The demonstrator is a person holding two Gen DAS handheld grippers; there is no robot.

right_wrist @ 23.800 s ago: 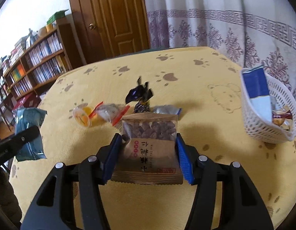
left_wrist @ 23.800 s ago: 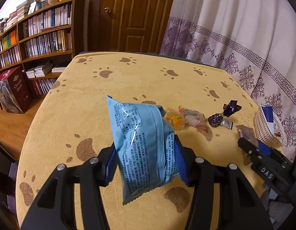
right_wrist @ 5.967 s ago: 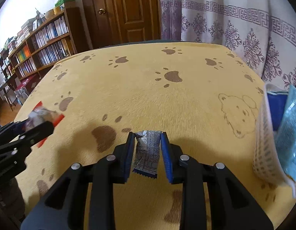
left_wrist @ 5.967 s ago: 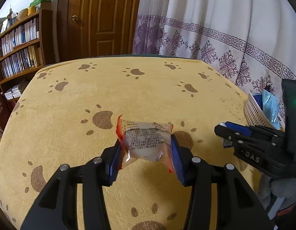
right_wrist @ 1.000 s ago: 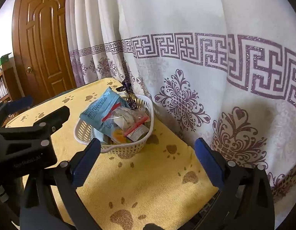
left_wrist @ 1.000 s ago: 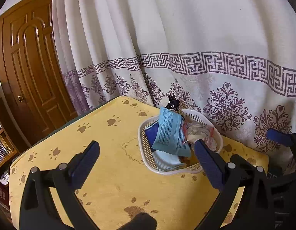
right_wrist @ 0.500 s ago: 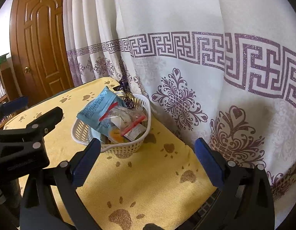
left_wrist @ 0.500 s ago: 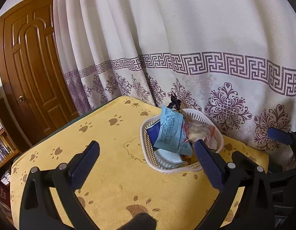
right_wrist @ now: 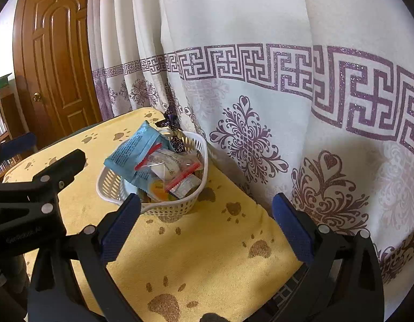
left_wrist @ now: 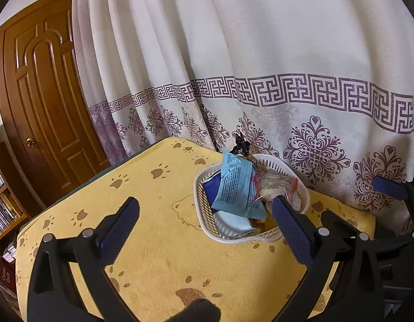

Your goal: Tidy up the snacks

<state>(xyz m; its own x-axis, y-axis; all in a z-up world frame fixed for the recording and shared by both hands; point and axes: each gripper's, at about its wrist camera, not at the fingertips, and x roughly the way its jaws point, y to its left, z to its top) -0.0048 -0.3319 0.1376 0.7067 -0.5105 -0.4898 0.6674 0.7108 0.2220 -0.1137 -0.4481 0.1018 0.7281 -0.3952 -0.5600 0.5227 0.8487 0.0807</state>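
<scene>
A white plastic basket (left_wrist: pixel 204 214) (right_wrist: pixel 110 187) stands near the table's far corner by the curtain, heaped with snacks. On top lies a light blue packet (left_wrist: pixel 235 187) (right_wrist: pixel 134 150), with a red-edged clear packet (left_wrist: pixel 274 185) (right_wrist: pixel 169 165) beside it and a dark twisted candy wrapper (left_wrist: pixel 240 146) (right_wrist: pixel 170 120) at the back rim. An orange jelly cup (right_wrist: pixel 157 187) shows in the right wrist view. My left gripper (left_wrist: pixel 205 228) hangs open and empty above the table before the basket. My right gripper (right_wrist: pixel 207 225) is open and empty too, right of the basket.
The table wears a yellow paw-print cloth (left_wrist: pixel 153 241) (right_wrist: pixel 207 255). A white curtain with purple patterns (left_wrist: pixel 260 94) (right_wrist: pixel 260 80) hangs close behind the basket. A brown wooden door (left_wrist: pixel 40 94) and a bookshelf (left_wrist: pixel 3 204) stand to the left. The table edge runs along the curtain side.
Both grippers stay open and empty. The views have shifted only slightly; the basket sits a little lower and more central in the left wrist view.
</scene>
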